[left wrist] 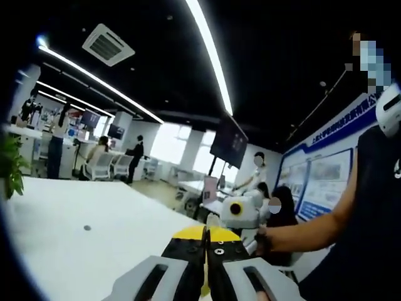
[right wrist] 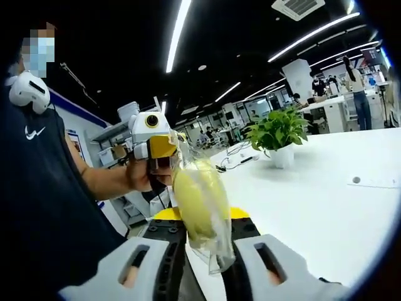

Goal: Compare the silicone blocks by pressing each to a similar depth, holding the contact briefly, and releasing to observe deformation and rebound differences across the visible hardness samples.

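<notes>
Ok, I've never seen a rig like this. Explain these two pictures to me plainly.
There is no robot here. A person holds a two-jaw gripper in each hand, and each carries a fisheye camera looking along its jaws. The left gripper view shows the left gripper, jaws closed, above a white table. The right gripper view shows the right gripper clamped on a yellow piece in a clear plastic bag. The bag's top reaches the left gripper, but whether that one grips it is unclear. A potted plant stands on the table.
</notes>
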